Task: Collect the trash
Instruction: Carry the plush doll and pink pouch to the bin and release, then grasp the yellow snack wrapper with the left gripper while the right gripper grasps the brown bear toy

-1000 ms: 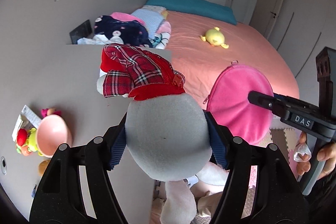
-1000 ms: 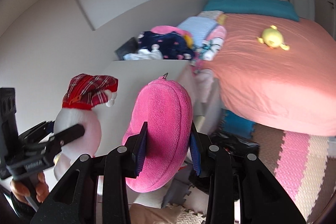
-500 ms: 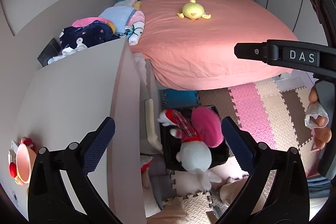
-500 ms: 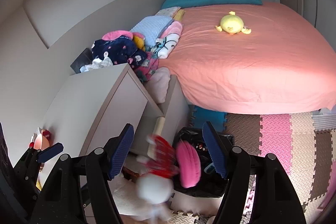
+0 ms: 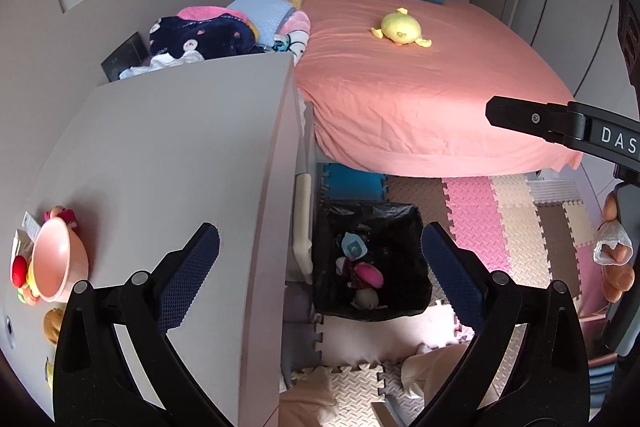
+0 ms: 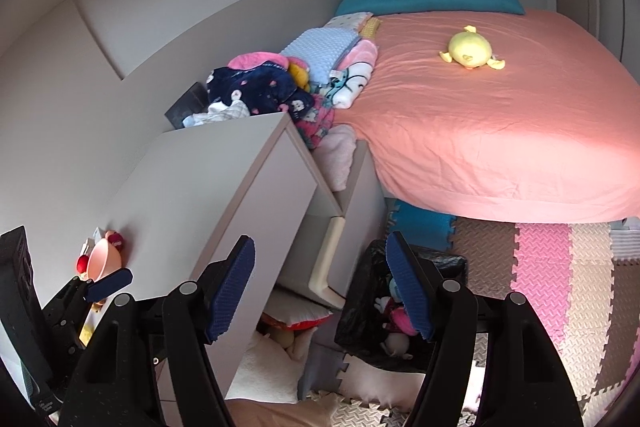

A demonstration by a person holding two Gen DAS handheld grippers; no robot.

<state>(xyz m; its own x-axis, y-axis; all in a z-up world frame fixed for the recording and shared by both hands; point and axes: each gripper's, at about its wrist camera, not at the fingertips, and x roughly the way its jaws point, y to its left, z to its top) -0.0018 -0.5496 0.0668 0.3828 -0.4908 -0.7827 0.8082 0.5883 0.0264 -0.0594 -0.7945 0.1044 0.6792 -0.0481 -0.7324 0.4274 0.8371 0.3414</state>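
A bin lined with a black bag (image 5: 416, 217) stands on the floor between the dresser and the bed. Inside it lie a white snowman plush with a red plaid hat (image 5: 365, 298), a pink round pouch (image 5: 371, 274) and a blue-and-white scrap (image 5: 354, 247). My left gripper (image 5: 320, 275) hangs above the bin, wide open and empty. My right gripper (image 6: 320, 291) is also open and empty, above the bin (image 6: 444, 261), where the pink pouch (image 6: 400, 319) shows behind its right finger. One right-gripper finger (image 5: 540, 119) reaches in from the right of the left wrist view.
A white dresser (image 5: 180, 147) at left carries a pink bowl (image 5: 60, 263) and small toys. A bed with a salmon sheet (image 5: 420, 87) holds a yellow plush (image 5: 400, 29); folded clothes (image 5: 200, 35) are piled beside it. Foam mats (image 5: 480, 219) cover the floor.
Both grippers opened. The snowman plush left the left gripper and the pink pouch left the right one; both fell and now lie in the black-lined bin.
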